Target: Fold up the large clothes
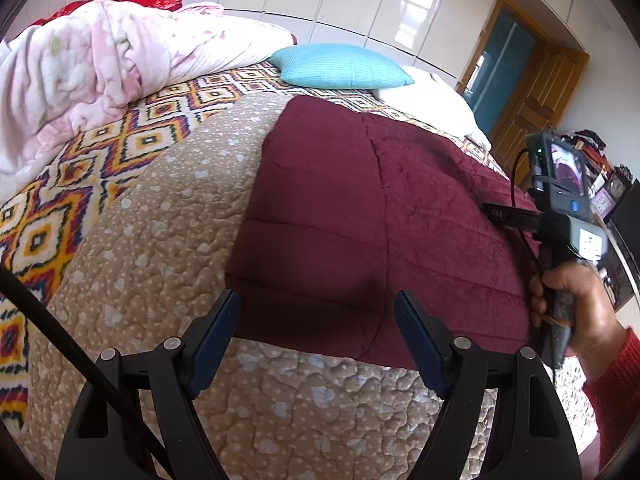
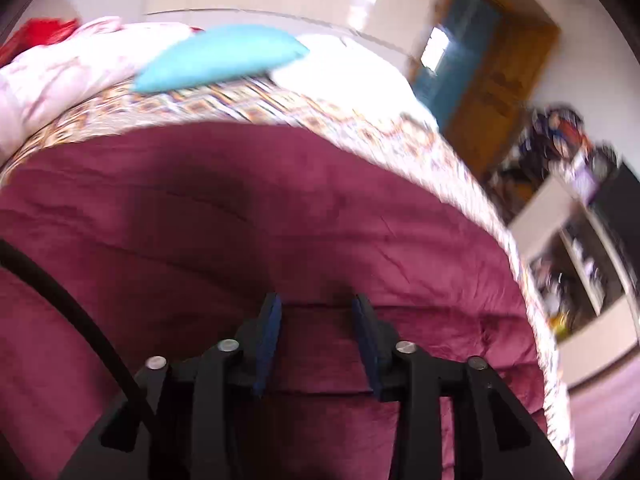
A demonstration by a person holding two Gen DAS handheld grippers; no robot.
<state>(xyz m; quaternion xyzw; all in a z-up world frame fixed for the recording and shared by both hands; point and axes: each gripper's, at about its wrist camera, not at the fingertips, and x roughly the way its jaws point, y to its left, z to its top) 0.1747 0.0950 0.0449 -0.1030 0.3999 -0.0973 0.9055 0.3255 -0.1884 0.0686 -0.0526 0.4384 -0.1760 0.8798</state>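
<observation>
Garment under test: a dark maroon, plush, quilted large garment (image 1: 360, 216), lying flat and already doubled into a rough rectangle on the beige quilted bedspread with pale heart print (image 1: 152, 240) of the bed; stitched channel lines run across it, and a vertical seam or fold line shows near its middle. Judged thick, soft and limp, moderately heavy for cloth, with a velvety nap that should grip rather than slip; it will likely sag and drag if lifted by one point. Left tongs (image 1: 318, 340) stand wide apart, empty, hovering just above the near edge of the garment. Right tongs (image 2: 316, 344) are spread to a middling gap, empty, low over the maroon surface; whether the blue pads (image 2: 268, 340) touch the fabric cannot be told, as that view is motion-blurred. Right hand (image 1: 576, 304), in a red sleeve, grips its handle at the garment's right side. Best hold, by judgement: pinch both layers at the two near corners together. Turquoise knitted cushion (image 1: 340, 66) and pink floral duvet (image 1: 100, 64) lie well apart, at the head of the bed.
</observation>
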